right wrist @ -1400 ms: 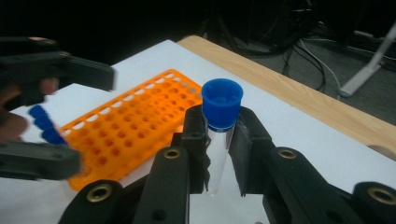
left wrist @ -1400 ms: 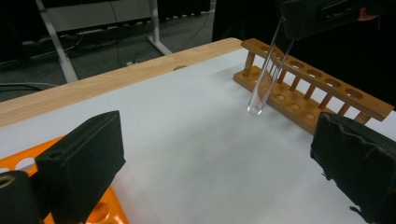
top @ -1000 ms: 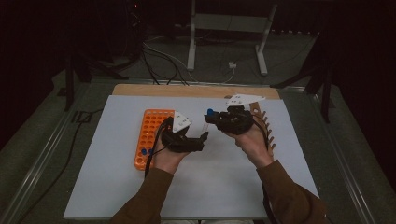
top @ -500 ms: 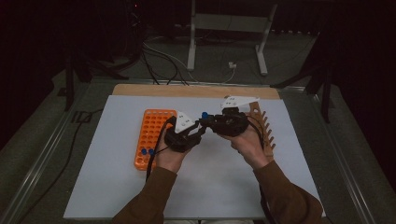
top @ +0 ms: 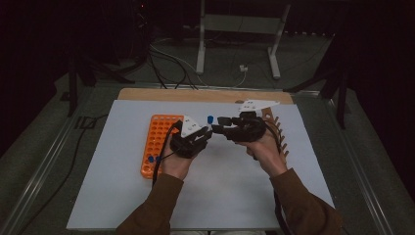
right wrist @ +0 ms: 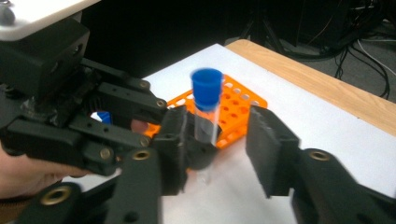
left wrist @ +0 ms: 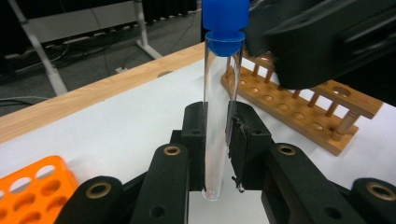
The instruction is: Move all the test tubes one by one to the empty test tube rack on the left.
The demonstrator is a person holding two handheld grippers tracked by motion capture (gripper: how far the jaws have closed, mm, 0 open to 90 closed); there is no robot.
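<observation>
A clear test tube with a blue cap (left wrist: 217, 116) stands upright between the two grippers above the white mat. My left gripper (left wrist: 217, 135) is shut on its lower part; its jaws have just been closing on it. My right gripper (right wrist: 219, 140) faces it from the other side. Its jaws have just been opening, and the tube (right wrist: 205, 116) stands between them with a gap at the right pad. From the high view the blue cap (top: 210, 119) shows where the left gripper (top: 208, 133) and right gripper (top: 219, 126) meet.
An orange tube rack (top: 156, 142) lies left of my hands, with a blue-capped tube (top: 150, 159) near its front end. A wooden peg rack (top: 276, 132) lies under my right hand. The white mat (top: 220, 196) spreads toward the front edge. Cables and a stand lie beyond the table.
The two grippers have come together over the mat. The left jaws closed on the tube that the right gripper held, and the right jaws have spread apart.
</observation>
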